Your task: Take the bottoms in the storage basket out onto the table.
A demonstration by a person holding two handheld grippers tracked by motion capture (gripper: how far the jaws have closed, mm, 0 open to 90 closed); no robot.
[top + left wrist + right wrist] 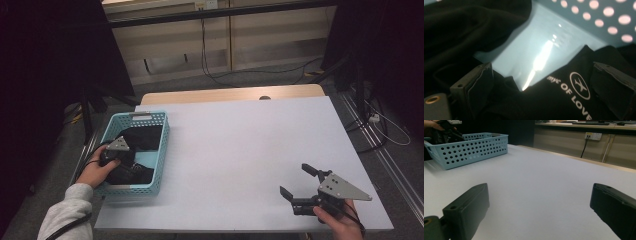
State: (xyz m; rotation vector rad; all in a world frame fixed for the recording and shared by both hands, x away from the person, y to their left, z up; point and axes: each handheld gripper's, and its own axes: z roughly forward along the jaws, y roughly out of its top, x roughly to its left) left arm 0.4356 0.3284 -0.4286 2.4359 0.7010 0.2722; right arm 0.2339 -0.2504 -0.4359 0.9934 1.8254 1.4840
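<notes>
At the left edge of the white counter [240, 150] a light blue perforated basket [159, 150] is seen, and a black garment [142, 137] is bundled inside it. The left gripper [125, 162] is lowered into the near end of the basket, right upon the cloth. In the left gripper view its jaws are held apart, with a fold of the black garment [554, 97], printed with white lettering and a round emblem, lying between them; the fabric is pressed against the inner face of each jaw, yet the jaws are not closed on it. Behind that fold the glossy blue floor of the basket [541, 47] is exposed. Far across the bare counter, near its front right corner, the right gripper [300, 182] is held just above the surface, well apart from the basket, with its jaws spread wide and nothing between them.
</notes>
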